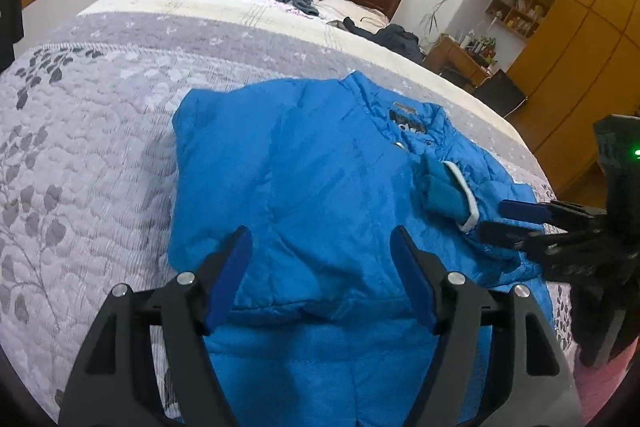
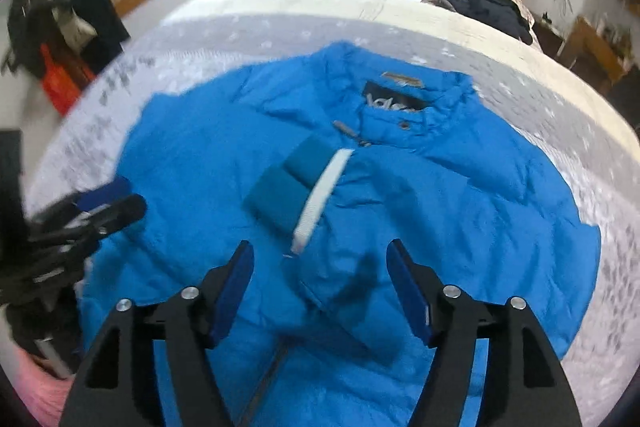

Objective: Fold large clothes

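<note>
The blue padded jacket (image 2: 360, 211) lies front-up on the grey quilted bed (image 1: 100, 131), with one sleeve cuff (image 2: 296, 191) folded across its chest. The left hand-held gripper (image 1: 322, 267) and the right hand-held gripper (image 2: 320, 279) both hover wide open above its lower part, holding nothing. For a clean next fold, each should probably pinch the hem near one side and lift evenly toward the collar (image 2: 416, 99).

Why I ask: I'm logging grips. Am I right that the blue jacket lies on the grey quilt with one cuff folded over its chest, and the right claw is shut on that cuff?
Not quite. The right claw is open and holds nothing; the right wrist view shows its jaws spread above the blue jacket. The rest stands: the jacket lies on the grey quilt, with the cuff folded over its chest.
</note>
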`<state>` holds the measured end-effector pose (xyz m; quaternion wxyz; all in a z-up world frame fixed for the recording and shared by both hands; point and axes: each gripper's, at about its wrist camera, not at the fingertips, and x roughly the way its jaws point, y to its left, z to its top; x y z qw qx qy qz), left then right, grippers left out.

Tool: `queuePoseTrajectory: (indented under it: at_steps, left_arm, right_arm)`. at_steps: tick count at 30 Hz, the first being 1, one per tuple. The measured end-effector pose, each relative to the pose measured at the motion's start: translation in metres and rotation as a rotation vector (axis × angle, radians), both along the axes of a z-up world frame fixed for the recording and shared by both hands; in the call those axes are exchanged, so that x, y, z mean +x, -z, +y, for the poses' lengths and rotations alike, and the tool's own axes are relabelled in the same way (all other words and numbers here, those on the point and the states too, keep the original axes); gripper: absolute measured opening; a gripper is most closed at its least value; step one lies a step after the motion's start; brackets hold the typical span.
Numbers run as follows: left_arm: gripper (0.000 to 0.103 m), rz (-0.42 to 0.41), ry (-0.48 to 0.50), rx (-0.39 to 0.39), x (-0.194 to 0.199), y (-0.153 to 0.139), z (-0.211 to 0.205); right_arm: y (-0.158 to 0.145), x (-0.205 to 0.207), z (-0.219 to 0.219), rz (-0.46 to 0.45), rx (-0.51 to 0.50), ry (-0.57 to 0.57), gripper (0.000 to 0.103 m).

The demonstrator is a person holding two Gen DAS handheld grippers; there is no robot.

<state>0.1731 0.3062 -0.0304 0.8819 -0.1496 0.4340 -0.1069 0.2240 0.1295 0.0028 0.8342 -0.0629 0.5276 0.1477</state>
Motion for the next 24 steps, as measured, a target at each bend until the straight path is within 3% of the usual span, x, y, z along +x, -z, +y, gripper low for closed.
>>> queuePoseTrajectory:
  at_steps: [4, 6, 8, 10, 18, 24]
  left_arm:
    - [0.071, 0.001, 0.009, 0.005, 0.003, 0.004, 0.001]
    - [0.071, 0.000, 0.016, 0.006, 0.004, 0.006, 0.001]
    - [0.071, -0.001, 0.018, 0.010, 0.003, 0.008, 0.000]
    - [0.071, -0.004, 0.019, 0.018, 0.003, 0.008, -0.001]
    - [0.074, -0.012, 0.023, 0.064, 0.003, 0.011, -0.010]
    - [0.075, -0.018, 0.022, 0.082, 0.003, 0.012, -0.011]
  right_arm:
    - [0.022, 0.009, 0.014, -0.010, -0.128, 0.019, 0.068]
    - [0.027, 0.009, 0.011, -0.031, -0.170, 0.043, 0.050]
    - [0.024, 0.010, 0.000, -0.020, -0.124, 0.061, 0.036]
    - [0.015, 0.007, -0.014, -0.017, -0.061, 0.078, 0.029]
    - [-0.028, -0.026, -0.098, -0.056, 0.211, 0.195, 0.026]
    - [-0.017, -0.033, -0.171, -0.037, 0.293, 0.325, 0.025]
